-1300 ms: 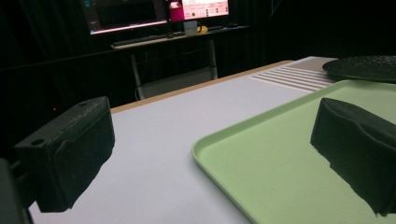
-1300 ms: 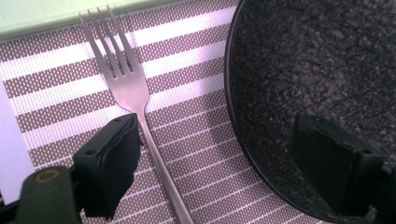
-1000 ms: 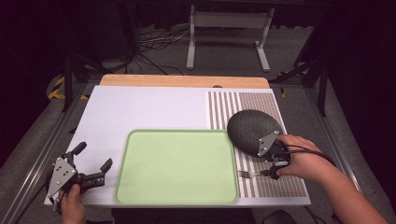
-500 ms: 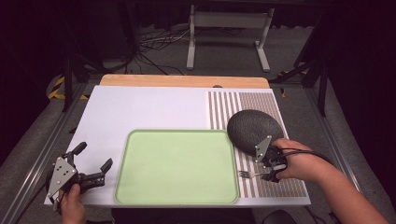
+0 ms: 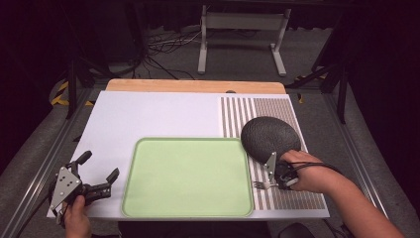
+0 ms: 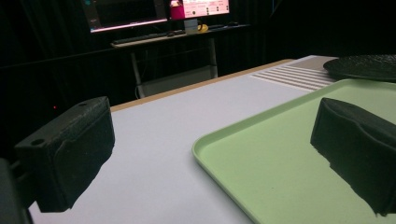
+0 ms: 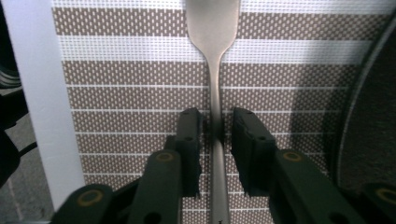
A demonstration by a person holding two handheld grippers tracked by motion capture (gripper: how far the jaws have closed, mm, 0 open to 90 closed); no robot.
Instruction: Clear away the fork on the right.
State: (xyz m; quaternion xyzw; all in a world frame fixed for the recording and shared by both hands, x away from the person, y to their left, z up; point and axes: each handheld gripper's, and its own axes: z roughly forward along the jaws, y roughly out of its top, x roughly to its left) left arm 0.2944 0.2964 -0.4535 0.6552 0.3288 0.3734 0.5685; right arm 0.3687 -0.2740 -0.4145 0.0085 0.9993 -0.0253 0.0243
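**Fork pickup: thin, slick metal lying flat on a placemat**

Nearest, the right gripper (image 7: pixel 214 128) straddles the fork (image 7: pixel 215 70) handle on the striped placemat (image 7: pixel 116 98), jaws narrow, nearly touching it; whether they're gripping yet, I can't tell. I'd guess light, stiff, slippery, so pinch the neck squarely. Beside it sits the dark plate (image 5: pixel 270 138). The left gripper (image 5: pixel 96 174) hovers wide open by the green tray (image 5: pixel 188 176).

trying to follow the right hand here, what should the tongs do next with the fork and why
Probably close the right tongs the rest of the way on the fork. Their jaws already straddle its thin handle, flat on the striped mat, with a sliver of gap each side, so nothing is gripped yet.
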